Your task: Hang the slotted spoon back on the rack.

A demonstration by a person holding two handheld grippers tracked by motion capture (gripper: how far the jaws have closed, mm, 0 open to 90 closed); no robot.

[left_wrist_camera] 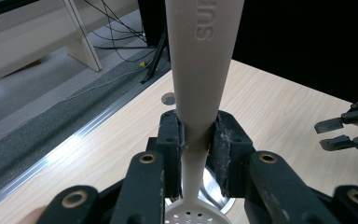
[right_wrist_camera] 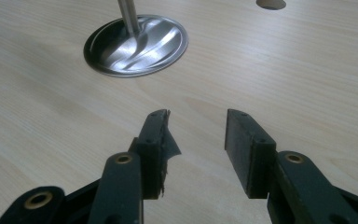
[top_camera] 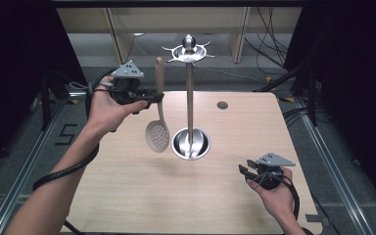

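Observation:
A beige slotted spoon [top_camera: 158,117] hangs upright above the table, bowl down, just left of a steel utensil stand [top_camera: 190,103]. My left gripper [top_camera: 155,97] is shut on the spoon's handle [left_wrist_camera: 196,93] about halfway up; in the left gripper view the handle runs up between both pads. The stand has a round dish base [top_camera: 191,144], a tall pole and a hook ring [top_camera: 188,51] at the top. My right gripper [top_camera: 244,172] rests low near the table's front right, open with nothing between its fingers [right_wrist_camera: 196,135], pointing toward the stand's base [right_wrist_camera: 135,44].
The wooden table [top_camera: 127,196] has a small round hole [top_camera: 222,105] at the back right of the stand. Cables and wooden legs lie on the floor beyond the far edge. Metal rails run along both sides of the table.

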